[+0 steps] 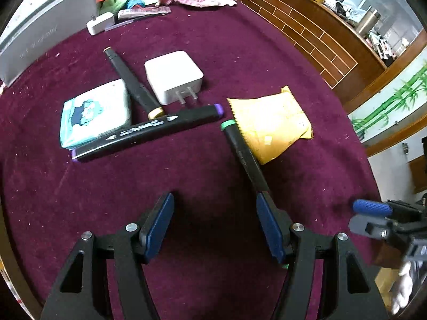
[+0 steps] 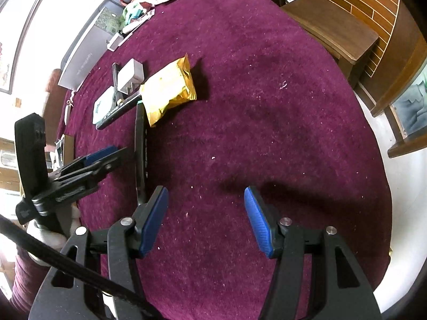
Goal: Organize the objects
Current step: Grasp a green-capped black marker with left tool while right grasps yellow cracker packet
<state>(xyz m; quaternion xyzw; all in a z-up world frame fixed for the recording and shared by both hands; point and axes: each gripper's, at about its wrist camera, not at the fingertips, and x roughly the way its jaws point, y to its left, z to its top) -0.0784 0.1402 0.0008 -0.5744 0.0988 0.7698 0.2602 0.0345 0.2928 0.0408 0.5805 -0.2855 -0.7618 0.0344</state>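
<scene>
While the left tongs [image 1: 214, 224] hang released over the maroon counter [image 1: 202, 40], nothing sits between the blue pads [image 1: 160, 221]; the green-capped marker [image 1: 241, 154] runs just beside the right-hand pad, whether touching it I can't tell. Its long axis goes from there up and away, green cap at the far end, tucked against the yellow snack packet [image 1: 272, 125] (packet overlaps its far part). Left of that: purple-capped marker [image 1: 149, 130] lying crosswise, a gold-banded marker [image 1: 133, 82] angled between the tissue pack [image 1: 93, 114] and the white charger [image 1: 173, 76], prongs facing the tongs. Farther back a small white plug [image 1: 100, 22], cloths, a grey box [image 1: 45, 26]. Right tongs [image 2: 206, 218] also released, nothing in them, over bare counter, aimed steeply down. Left tongs likewise pitched down; a white-gloved hand [image 2: 50, 236] holds that tool.
</scene>
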